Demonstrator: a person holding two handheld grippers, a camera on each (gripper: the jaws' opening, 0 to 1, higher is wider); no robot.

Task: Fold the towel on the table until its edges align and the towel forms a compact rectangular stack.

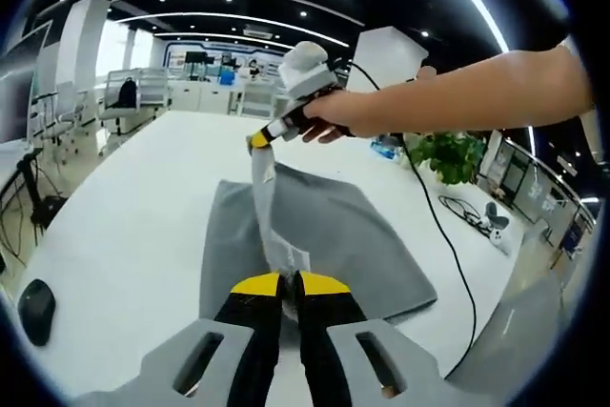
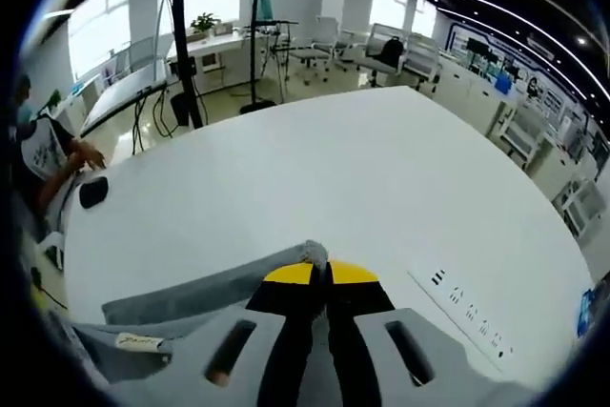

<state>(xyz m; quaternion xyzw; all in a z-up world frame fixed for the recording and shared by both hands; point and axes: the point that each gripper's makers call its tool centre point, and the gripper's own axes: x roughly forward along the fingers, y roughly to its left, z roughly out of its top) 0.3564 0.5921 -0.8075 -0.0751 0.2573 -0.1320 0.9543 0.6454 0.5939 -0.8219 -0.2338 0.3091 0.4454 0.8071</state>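
Grey towel (image 1: 324, 235) lies mostly flat on the white table (image 1: 124, 226), one edge pulled up into a taut narrow strip between both grippers. Left gripper (image 1: 289, 283) jaws closed on the near end of that strip; right gripper (image 1: 259, 139) pinches the far end, raised above the table, held by a hand (image 1: 334, 113). In the right gripper view the right gripper (image 2: 322, 274) jaws are closed on a towel corner (image 2: 310, 253), grey cloth trailing left with a small label (image 2: 138, 340). Near edge of towel hidden behind the left gripper body. Black mouse (image 1: 36, 310) near the table's left edge. Cable (image 1: 448, 254) runs over the right side
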